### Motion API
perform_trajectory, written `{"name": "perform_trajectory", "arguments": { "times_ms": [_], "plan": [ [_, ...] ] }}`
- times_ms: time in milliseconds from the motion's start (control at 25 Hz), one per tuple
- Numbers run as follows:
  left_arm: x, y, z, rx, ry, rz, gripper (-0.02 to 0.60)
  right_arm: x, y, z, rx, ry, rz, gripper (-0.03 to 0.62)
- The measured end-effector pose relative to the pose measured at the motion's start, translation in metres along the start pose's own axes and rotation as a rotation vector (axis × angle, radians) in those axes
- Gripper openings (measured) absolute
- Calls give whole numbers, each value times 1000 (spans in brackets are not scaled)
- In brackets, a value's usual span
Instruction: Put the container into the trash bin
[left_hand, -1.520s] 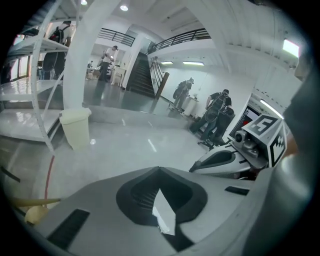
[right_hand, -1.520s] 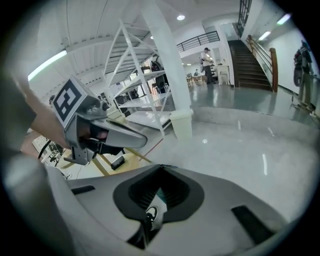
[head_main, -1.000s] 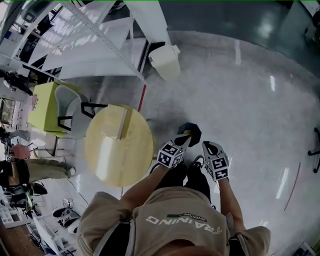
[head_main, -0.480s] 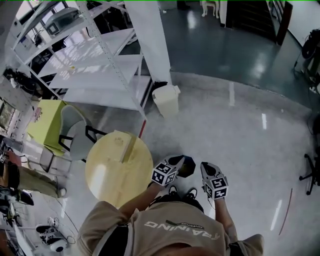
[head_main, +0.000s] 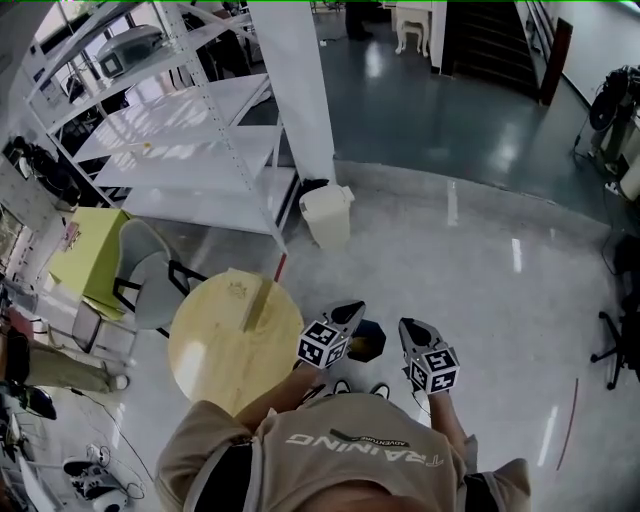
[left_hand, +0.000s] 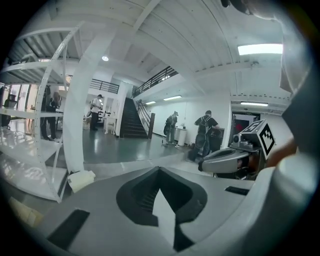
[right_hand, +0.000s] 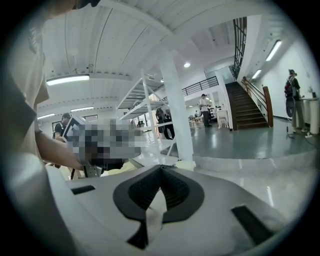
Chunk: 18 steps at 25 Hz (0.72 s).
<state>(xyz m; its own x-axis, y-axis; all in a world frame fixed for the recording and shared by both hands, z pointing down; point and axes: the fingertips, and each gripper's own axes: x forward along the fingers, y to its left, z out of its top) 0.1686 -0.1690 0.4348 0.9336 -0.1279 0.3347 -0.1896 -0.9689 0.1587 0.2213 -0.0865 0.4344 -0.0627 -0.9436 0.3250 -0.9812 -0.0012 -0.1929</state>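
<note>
Left gripper and right gripper had closed, empty jaws; open glossy floor separated the dark container from the white lidded trash bin.

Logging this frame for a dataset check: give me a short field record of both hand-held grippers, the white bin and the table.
left hand-held gripper: shut, empty
right hand-held gripper: shut, empty
white bin: on floor beside white pillar
round table: yellow, left side of head view
dark object: below the grippers in head view; identity unclear
</note>
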Motion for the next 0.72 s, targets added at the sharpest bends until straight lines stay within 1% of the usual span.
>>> {"name": "perform_trajectory", "arguments": {
  "times_ms": [160, 400, 720],
  "plan": [
    [-9, 6, 24, 17, -53, 11, 11, 1, 10, 21, -38, -34, 5, 2],
    [-17, 8, 45, 35, -113, 16, 11, 0, 15, 53, -89, -82, 3, 2],
    [-24, 11, 54, 63, -118, 22, 11, -2, 21, 74, -106, -117, -7, 2]
  ]
}}
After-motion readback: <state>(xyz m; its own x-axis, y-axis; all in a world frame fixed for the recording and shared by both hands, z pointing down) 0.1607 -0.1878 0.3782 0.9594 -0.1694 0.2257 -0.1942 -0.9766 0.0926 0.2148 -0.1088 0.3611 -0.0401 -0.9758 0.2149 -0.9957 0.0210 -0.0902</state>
